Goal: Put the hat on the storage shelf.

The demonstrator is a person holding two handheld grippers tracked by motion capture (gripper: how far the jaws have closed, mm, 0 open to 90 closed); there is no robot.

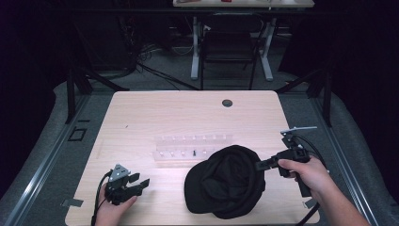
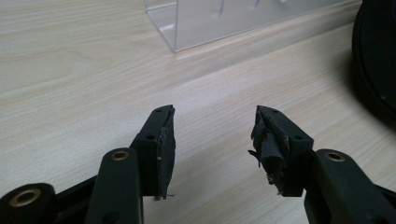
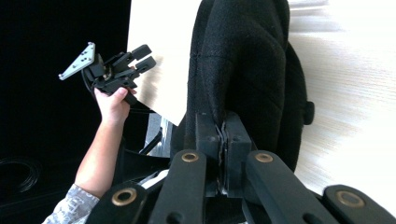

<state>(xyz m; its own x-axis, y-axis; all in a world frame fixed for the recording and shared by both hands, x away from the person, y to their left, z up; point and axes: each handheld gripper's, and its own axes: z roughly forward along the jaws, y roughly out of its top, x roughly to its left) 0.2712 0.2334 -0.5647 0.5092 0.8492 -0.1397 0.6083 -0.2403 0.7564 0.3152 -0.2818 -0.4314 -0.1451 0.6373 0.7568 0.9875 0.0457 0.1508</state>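
A black cap [image 1: 226,181] lies near the front of the wooden table [image 1: 141,117], right of centre. My right gripper [image 1: 261,164] is shut on the cap's right rear edge; in the right gripper view its jaws pinch the black fabric [image 3: 243,70] at my right gripper [image 3: 223,140]. My left gripper [image 1: 139,181] rests at the front left of the table, held by a hand, open and empty. In the left gripper view my left gripper [image 2: 212,135] has bare wood between its worn pads [image 2: 268,144], and the cap's edge [image 2: 376,56] lies off to the right.
A clear plastic rack [image 1: 190,147] with small pegs stands mid-table behind the cap, also as the rack [image 2: 224,21]. A round dark grommet [image 1: 227,102] sits near the far edge. A chair and desk legs stand beyond the table.
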